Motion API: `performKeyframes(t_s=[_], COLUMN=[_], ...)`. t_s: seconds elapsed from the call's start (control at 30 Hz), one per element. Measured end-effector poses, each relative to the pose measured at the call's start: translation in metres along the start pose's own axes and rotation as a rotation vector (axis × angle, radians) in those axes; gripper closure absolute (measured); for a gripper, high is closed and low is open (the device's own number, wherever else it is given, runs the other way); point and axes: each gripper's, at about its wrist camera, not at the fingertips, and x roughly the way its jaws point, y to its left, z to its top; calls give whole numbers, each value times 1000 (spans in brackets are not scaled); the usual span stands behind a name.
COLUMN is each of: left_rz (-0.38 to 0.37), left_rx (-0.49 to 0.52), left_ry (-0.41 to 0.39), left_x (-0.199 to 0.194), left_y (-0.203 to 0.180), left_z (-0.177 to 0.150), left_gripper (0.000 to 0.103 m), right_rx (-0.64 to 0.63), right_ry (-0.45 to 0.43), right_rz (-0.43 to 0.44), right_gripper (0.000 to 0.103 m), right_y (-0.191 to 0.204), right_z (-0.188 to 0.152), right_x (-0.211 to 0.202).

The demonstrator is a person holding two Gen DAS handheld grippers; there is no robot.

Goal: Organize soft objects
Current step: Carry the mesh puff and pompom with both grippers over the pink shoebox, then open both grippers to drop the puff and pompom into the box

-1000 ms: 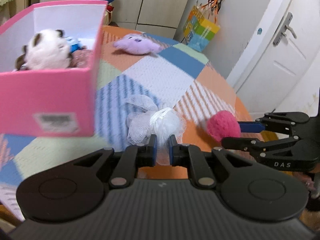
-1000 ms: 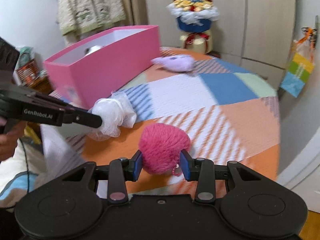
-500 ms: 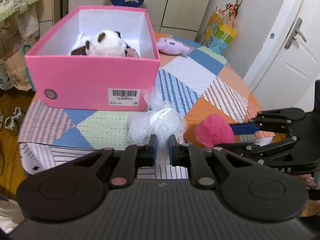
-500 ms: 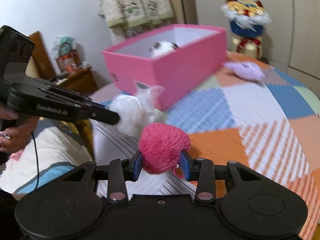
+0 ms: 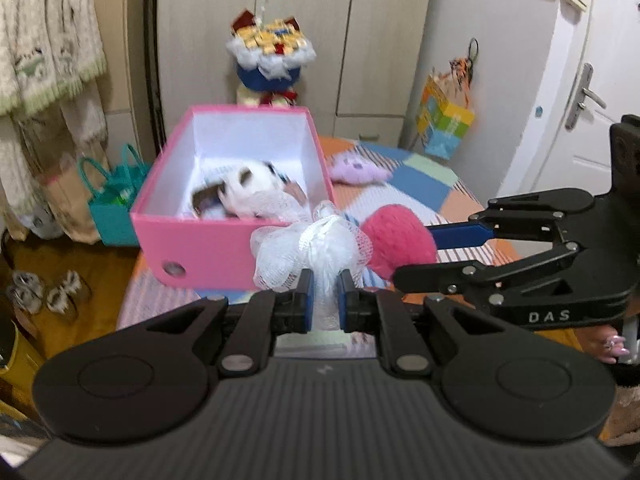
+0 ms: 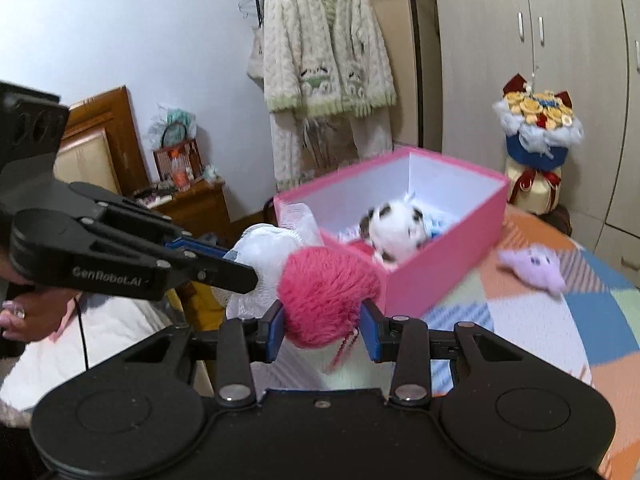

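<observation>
A bedroom backdrop here: a cream knitted cardigan hangs on the wall at the left, pale wardrobe doors behind, a white door off to the right. In front, a tabletop under a patchwork cloth of orange, blue and white.

Starting at the left, the pink box sits open on the tabletop, and inside it lies a white plush with dark patches, blurred in both views. Next across, the left hand-held gripper has its jaws pinched almost together on the tail of a white mesh pouf, which is held up in front of the box's near wall. Just beside it, touching the mesh in the left wrist view, the right hand-held gripper clamps a fluffy pink ball between its blue pads, jaws only partly apart, a pink string dangling below. Farther right, a lilac plush lies on the cloth beyond the box. A toy bouquet in blue wrap stands against the wardrobe.
</observation>
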Motion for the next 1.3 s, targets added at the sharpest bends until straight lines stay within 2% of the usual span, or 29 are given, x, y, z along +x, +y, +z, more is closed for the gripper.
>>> performKeyframes(t_s=[0.27,0.37,0.53,0.73,0.97,1.07,1.2,1.3], left_rz=[29,24,29,47,63,70,71,85], left_rx=[-11,-26,-26,-31,-61,-58,-52,-61], left_ry=[-71,-99,-128,-82,46,81,85,92], left_x=[8,23,59,126,194,208,215,218], left_y=[33,48,64,84,106,109,110,111], left_z=[37,49,74,105,119,118,122,123], left_gripper=[92,92,92,92,92,92,90,86], right_rx=[37,34,25,1,-44,-58,-65,-63], right_ry=[-40,-34,-21,33,140,171,215,205], right_rz=[-12,-23,-88,-157,-166,-183,-182,-179], right_gripper=[59,59,59,59,59,59,59,55], right_y=[-18,-29,-54,-84,-104,-109,-116,-115], right_z=[32,43,64,90,103,104,105,105], right_x=[29,45,82,133,187,203,219,221])
